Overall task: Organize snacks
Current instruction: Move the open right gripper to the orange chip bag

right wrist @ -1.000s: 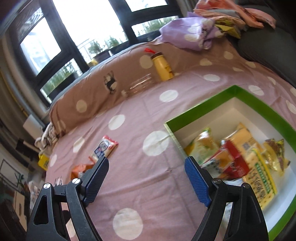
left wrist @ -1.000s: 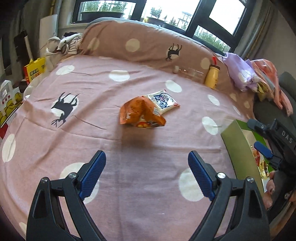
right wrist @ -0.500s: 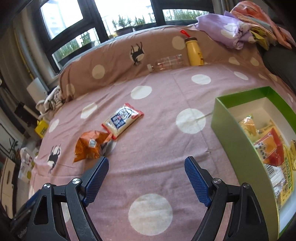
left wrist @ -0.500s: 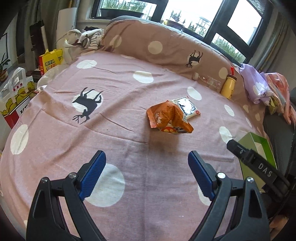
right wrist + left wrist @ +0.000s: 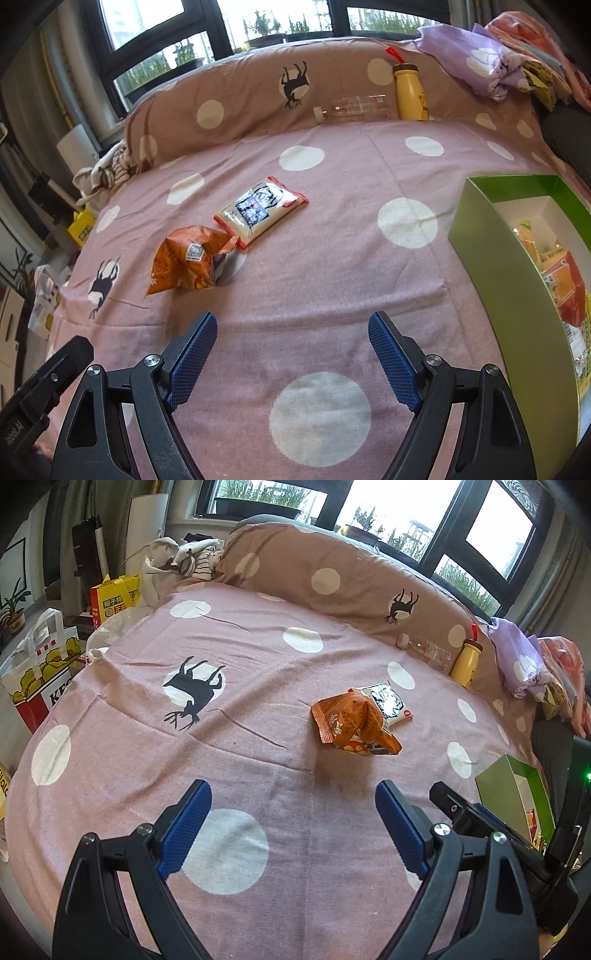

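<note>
Both tools swung left off the green box (image 5: pixel 509 280), wide open and empty, toward the light, crinkly orange packet (image 5: pixel 188 260) mid-bed; pinch its puffed middle.

The dotted pink bed (image 5: pixel 332 295) carries an orange packet (image 5: pixel 188 262), white packet (image 5: pixel 260 210) and green box (image 5: pixel 513 295).

The left gripper (image 5: pixel 290 821) has black plastic arms with triangular cut-outs, silver screw heads at the joints, and two fingers faced with ribbed blue pads (image 5: pixel 183 829). The right gripper (image 5: pixel 291 352) is built the same: black frame, silver screws, blue textured pads (image 5: pixel 394 362). White lettering marks the black body at the right view's lower left corner
</note>
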